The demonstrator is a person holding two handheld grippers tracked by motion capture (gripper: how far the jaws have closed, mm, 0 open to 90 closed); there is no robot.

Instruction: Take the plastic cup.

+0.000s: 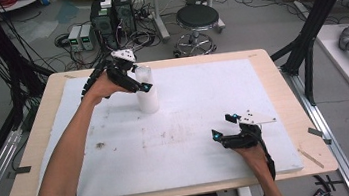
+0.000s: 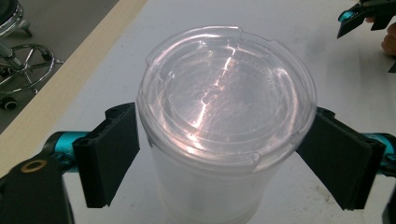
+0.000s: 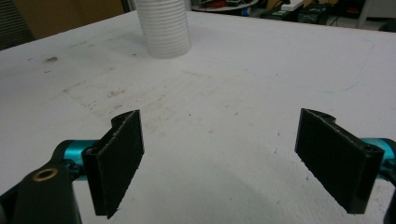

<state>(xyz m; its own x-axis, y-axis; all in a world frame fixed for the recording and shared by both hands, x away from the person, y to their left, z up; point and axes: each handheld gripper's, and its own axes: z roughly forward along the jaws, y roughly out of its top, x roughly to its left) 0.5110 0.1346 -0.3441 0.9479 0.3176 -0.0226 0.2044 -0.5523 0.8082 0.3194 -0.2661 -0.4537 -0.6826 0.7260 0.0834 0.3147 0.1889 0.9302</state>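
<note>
A white cup stack point(image 1: 147, 97) with a clear plastic lid point(image 2: 224, 88) stands upright on the far left part of the white board. My left gripper point(image 1: 138, 78) reaches over it from the left. In the left gripper view its two black pads point(image 2: 112, 154) sit against the rim on either side, just under the lid. My right gripper point(image 1: 222, 126) rests low over the board's near right part, jaws wide apart with bare board between them point(image 3: 219, 140). The right gripper view shows the ribbed cup stack point(image 3: 164, 28) far ahead. The right gripper's teal tip point(image 2: 357, 18) shows at the top right of the left gripper view.
The white foam board point(image 1: 193, 146) covers a wooden table point(image 1: 38, 150). Beyond the far edge are a round stool point(image 1: 197, 18), computer boxes point(image 1: 112, 15) and floor cables. Black frame posts point(image 1: 313, 30) stand at both sides.
</note>
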